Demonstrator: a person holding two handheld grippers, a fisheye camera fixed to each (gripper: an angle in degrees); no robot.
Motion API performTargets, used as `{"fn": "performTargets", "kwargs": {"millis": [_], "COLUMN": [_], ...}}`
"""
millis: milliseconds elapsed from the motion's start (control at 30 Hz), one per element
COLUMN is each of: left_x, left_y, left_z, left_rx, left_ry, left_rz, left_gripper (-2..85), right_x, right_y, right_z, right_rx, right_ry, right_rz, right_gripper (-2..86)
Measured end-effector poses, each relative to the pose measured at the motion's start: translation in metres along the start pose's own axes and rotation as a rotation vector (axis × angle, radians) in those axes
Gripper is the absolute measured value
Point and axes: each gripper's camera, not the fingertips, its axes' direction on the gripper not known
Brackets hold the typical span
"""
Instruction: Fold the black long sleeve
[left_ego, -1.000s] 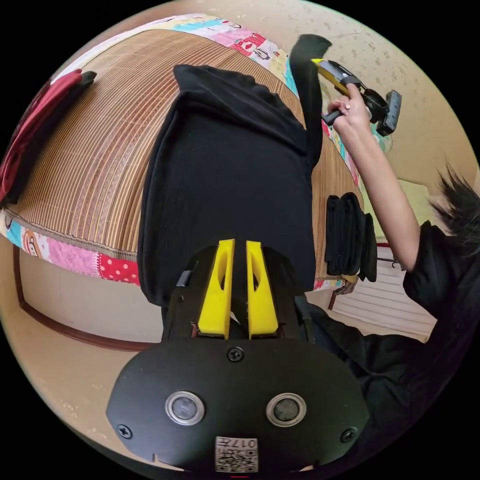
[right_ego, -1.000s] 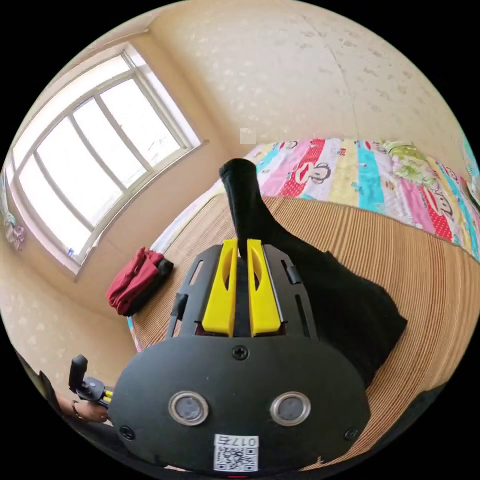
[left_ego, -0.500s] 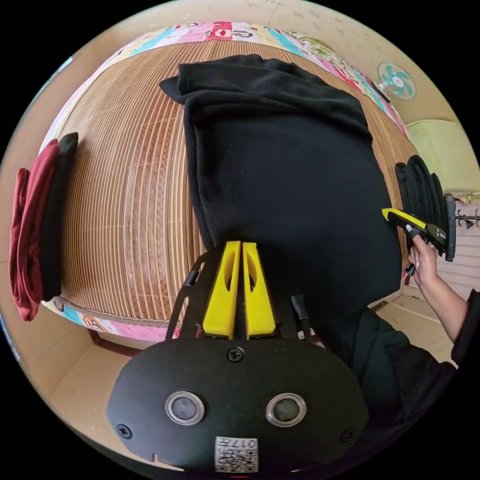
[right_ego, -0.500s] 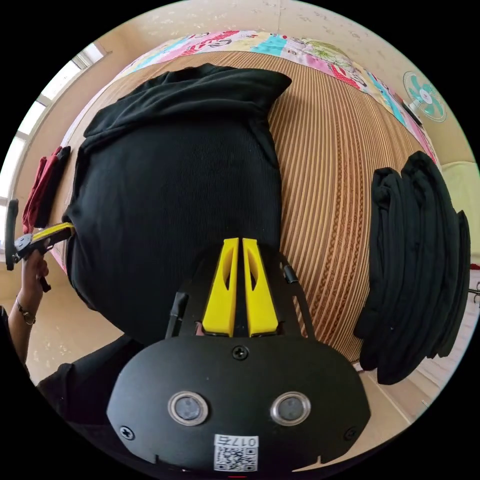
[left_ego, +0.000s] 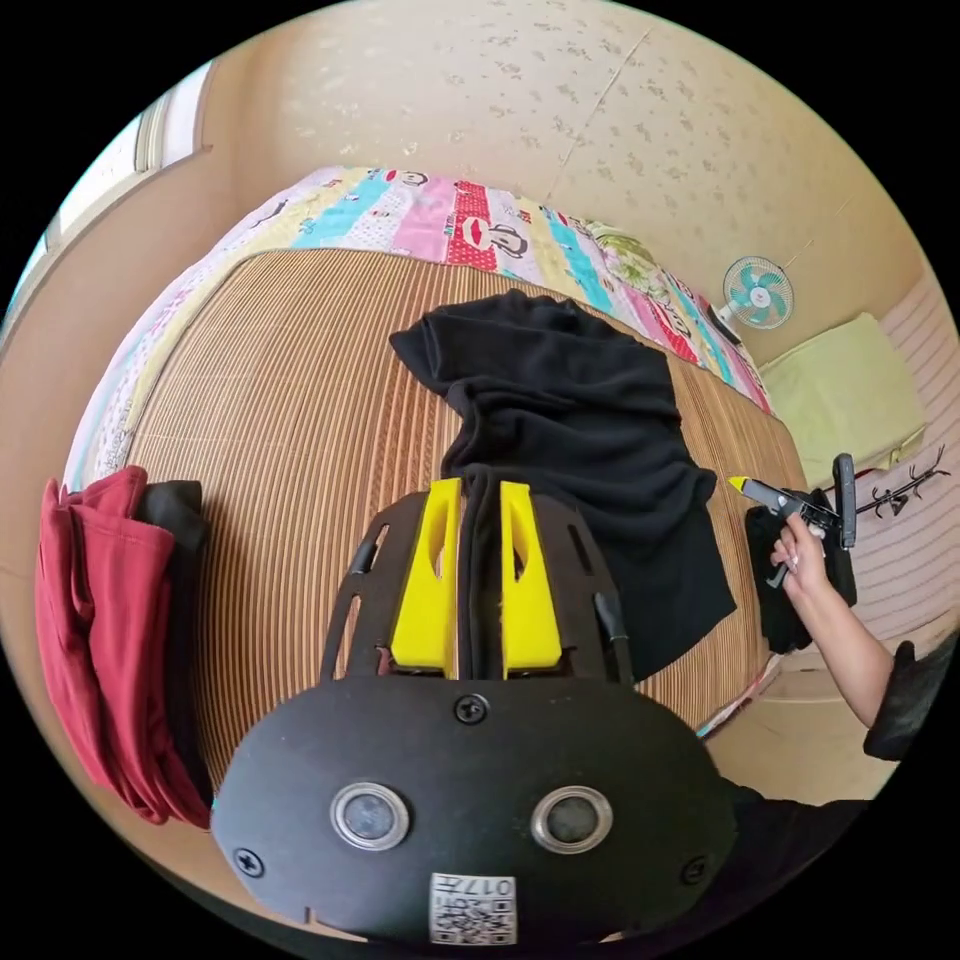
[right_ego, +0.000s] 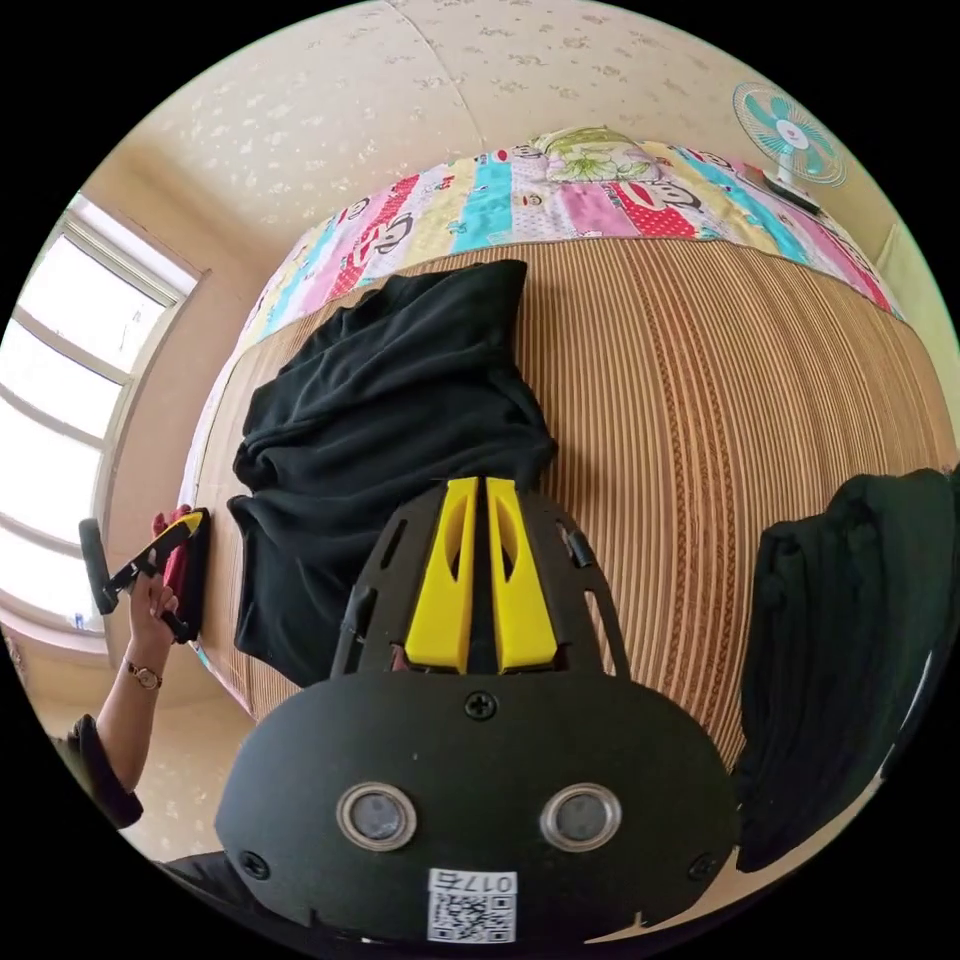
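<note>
Black long sleeve (left_ego: 590, 430) pinched in left gripper (left_ego: 478, 492), right gripper (right_ego: 478, 488) nearly closed, hem grip hidden.

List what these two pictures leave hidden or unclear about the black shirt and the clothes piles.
- Black shirt, left gripper view: its near hem lies behind the left gripper.
- Black shirt, right gripper view: its near edge is covered by the right gripper.
- Black pile, right gripper view: cut off by the picture edge.
- Red pile, left gripper view: the item count is unclear.
</note>
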Motion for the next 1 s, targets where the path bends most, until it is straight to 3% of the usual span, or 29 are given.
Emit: {"fn": "performTargets", "kwargs": {"millis": [200,333,400,533,667,800,867,1000], "left_x": [-0.032,-0.038,-0.035,-0.027,-0.025,-0.050,-0.062,-0.087], "left_y": [0.093,0.126,0.128,0.123,0.145,0.205,0.225,0.226], "left_z": [0.022,0.027,0.025,0.021,-0.005,-0.057,-0.083,-0.133], "left_rx": [-0.193,-0.202,-0.185,-0.266,-0.350,-0.483,-0.487,-0.238], "left_ry": [0.055,0.114,0.055,-0.092,-0.022,0.249,0.354,0.648], "left_rz": [-0.123,-0.238,-0.261,-0.205,-0.092,-0.231,-0.323,-0.389], "left_gripper": [10.8,11.6,10.6,4.6,4.2,4.1,4.0,4.1], "right_x": [0.064,0.078,0.076,0.065,0.092,0.135,0.135,0.159], "right_y": [0.090,0.114,0.118,0.133,0.169,0.225,0.248,0.246], "right_z": [-0.006,-0.006,-0.010,-0.015,-0.069,-0.147,-0.176,-0.232], "right_rx": [-0.125,-0.167,-0.145,-0.311,-0.321,-0.352,-0.399,-0.099], "right_ry": [0.024,-0.046,-0.023,-0.065,-0.179,-0.565,-0.608,-0.966], "right_rz": [0.105,0.155,0.156,0.066,0.124,0.248,0.216,0.302], "right_gripper": [11.2,12.0,10.7,4.6,3.5,3.1,3.0,2.9]}}
